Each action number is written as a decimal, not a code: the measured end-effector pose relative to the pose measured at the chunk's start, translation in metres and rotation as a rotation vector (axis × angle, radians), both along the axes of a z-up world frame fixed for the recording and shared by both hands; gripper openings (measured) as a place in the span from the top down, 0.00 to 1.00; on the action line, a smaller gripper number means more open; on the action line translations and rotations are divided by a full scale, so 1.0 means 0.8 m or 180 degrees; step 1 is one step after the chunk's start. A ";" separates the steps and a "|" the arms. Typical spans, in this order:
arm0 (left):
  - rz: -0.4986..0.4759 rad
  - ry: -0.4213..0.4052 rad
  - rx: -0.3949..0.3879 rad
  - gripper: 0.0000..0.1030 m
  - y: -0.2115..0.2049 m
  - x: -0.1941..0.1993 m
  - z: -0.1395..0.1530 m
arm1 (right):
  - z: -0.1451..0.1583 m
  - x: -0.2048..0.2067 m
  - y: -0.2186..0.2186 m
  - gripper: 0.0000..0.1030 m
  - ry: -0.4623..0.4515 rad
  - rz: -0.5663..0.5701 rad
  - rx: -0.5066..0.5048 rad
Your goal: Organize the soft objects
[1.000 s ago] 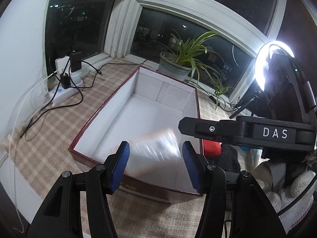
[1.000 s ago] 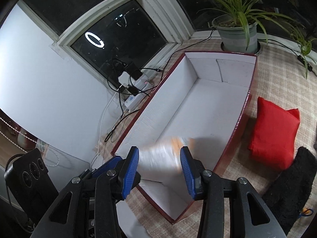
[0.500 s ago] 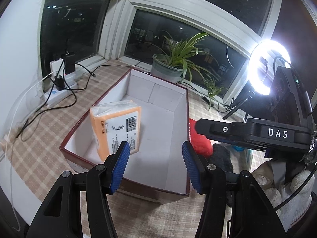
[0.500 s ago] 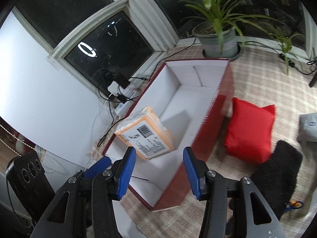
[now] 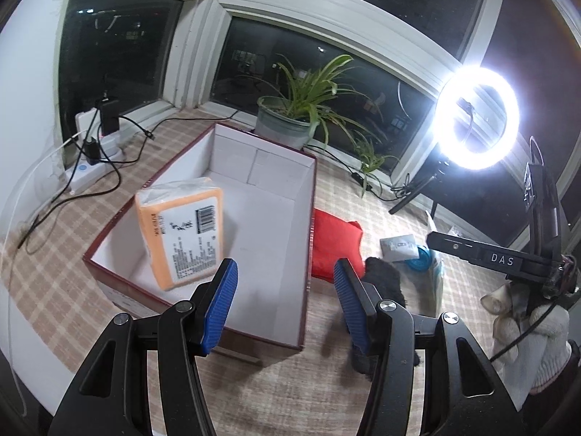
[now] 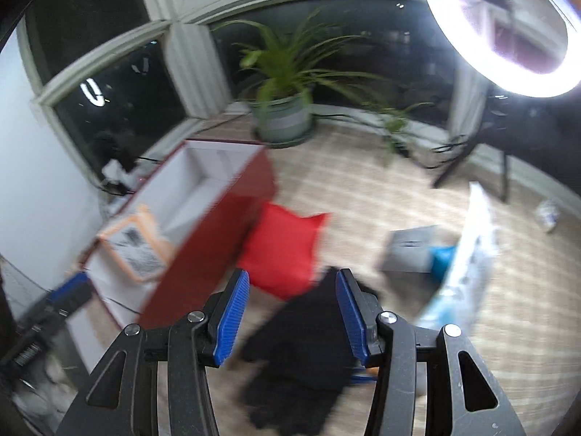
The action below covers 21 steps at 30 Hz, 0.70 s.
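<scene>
The orange pack (image 5: 181, 232) is seen inside the box (image 5: 308, 218), leaning against its left wall; its lower end is hidden behind the near wall, and its label print is too small to read. The left tool (image 5: 285, 305) is held over the box's near right corner with its pads apart and nothing between them. The right tool (image 6: 292, 318), whose pads have just been opening, is likewise parted and empty, above the black cloth (image 6: 301, 348). The right wrist view is blurred, so the cloth's edges are hard to make out, and its near end is cut off by the tool. The red cushion (image 5: 336, 247) lies on the checked surface just beside the box, partly covered by the box wall. A gloved hand (image 5: 537, 341) is cut off at the frame edge.
</scene>
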State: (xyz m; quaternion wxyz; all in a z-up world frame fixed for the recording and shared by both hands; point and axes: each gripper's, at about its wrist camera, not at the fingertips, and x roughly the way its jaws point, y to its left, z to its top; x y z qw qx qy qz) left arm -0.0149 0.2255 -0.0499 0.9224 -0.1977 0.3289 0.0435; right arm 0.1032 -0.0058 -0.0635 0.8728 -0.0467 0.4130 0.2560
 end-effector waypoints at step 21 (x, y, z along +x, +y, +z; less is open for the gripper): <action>-0.0629 -0.0019 -0.0175 0.47 -0.103 0.027 0.005 | -0.047 0.098 -0.094 0.55 0.0504 -0.0541 -0.0540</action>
